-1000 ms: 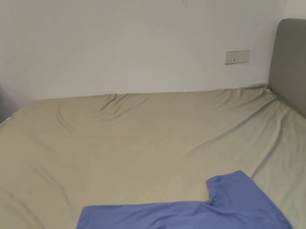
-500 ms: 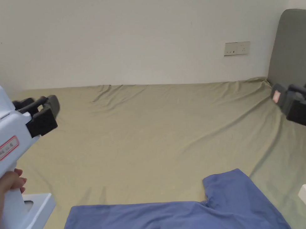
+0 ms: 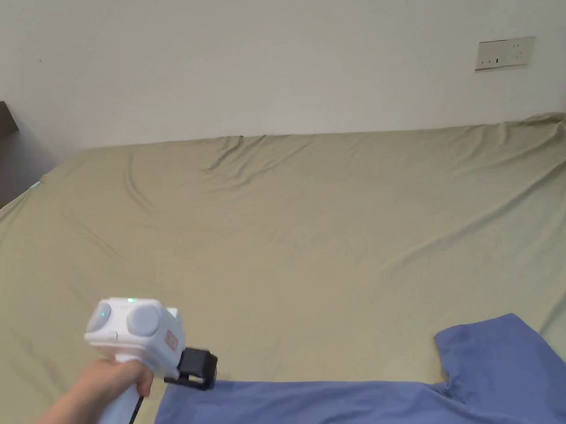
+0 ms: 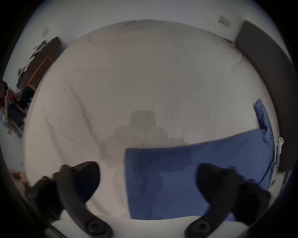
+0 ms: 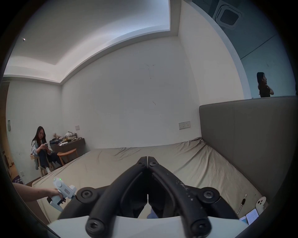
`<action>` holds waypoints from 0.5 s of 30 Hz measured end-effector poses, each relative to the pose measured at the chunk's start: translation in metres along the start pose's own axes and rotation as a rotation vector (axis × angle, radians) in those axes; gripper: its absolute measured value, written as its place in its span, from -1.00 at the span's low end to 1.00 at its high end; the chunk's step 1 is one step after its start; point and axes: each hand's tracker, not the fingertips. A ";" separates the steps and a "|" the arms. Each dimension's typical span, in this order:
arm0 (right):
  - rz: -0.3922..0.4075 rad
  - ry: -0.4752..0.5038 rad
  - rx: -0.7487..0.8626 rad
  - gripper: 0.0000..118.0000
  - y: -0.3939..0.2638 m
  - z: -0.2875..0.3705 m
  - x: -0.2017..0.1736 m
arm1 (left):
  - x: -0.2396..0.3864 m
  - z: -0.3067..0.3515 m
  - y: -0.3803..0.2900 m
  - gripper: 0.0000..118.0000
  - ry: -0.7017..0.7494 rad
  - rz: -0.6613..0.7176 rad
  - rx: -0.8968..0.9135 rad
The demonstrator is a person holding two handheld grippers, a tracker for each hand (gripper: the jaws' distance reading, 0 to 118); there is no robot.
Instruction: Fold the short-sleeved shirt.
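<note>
Shirt: blue shirt (image 3: 364,404) lies flat on the bed (image 3: 311,232), at 5 o'clock in the head view, one short sleeve (image 3: 501,353) spread out at its right end.
Left gripper: left gripper (image 3: 191,369) held in a hand (image 3: 102,384) at 7 o'clock in the head view, just above the shirt's left corner; in its own view the jaws stand wide apart, one over bare sheet, one over blue cloth.
Right gripper: right gripper (image 5: 147,158) jaws pressed together with nothing between them, raised over the bed.
Right gripper view adds: headboard (image 5: 248,136), a seated person (image 5: 41,148) at 9 o'clock, another person (image 5: 263,87) at 2 o'clock.
</note>
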 end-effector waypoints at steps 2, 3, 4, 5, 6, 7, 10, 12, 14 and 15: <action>0.004 -0.001 -0.014 -0.99 -0.002 -0.006 0.003 | -0.008 -0.019 -0.004 0.75 -0.069 0.120 0.091; -0.008 0.001 -0.028 -0.99 -0.006 -0.009 0.007 | -0.013 -0.028 -0.007 0.77 -0.106 0.162 0.096; -0.019 0.007 -0.040 -0.99 -0.011 -0.012 0.010 | -0.016 -0.037 -0.011 0.78 -0.103 0.210 0.104; -0.015 0.007 -0.044 -0.99 -0.013 -0.015 0.011 | -0.020 -0.044 -0.015 0.75 -0.129 0.240 0.100; 0.000 0.002 -0.053 -0.99 -0.016 -0.018 0.011 | -0.015 -0.043 -0.018 0.65 -0.112 0.240 0.112; 0.039 -0.006 -0.070 -0.99 -0.020 -0.020 0.011 | -0.015 -0.038 -0.020 0.60 -0.098 0.217 0.151; 0.060 -0.001 -0.124 -0.99 -0.039 -0.040 0.024 | -0.017 -0.024 -0.023 -0.49 -0.095 0.196 0.217; 0.054 -0.033 -0.228 -0.99 -0.066 -0.063 0.037 | -0.022 -0.018 -0.021 -0.95 -0.166 0.207 0.229; 0.035 -0.068 -0.366 -0.99 -0.099 -0.095 0.061 | -0.015 -0.011 -0.021 -0.95 -0.139 0.209 0.225; 0.030 -0.082 -0.453 -0.99 -0.119 -0.111 0.072 | -0.014 -0.006 -0.021 -0.95 -0.142 0.180 0.257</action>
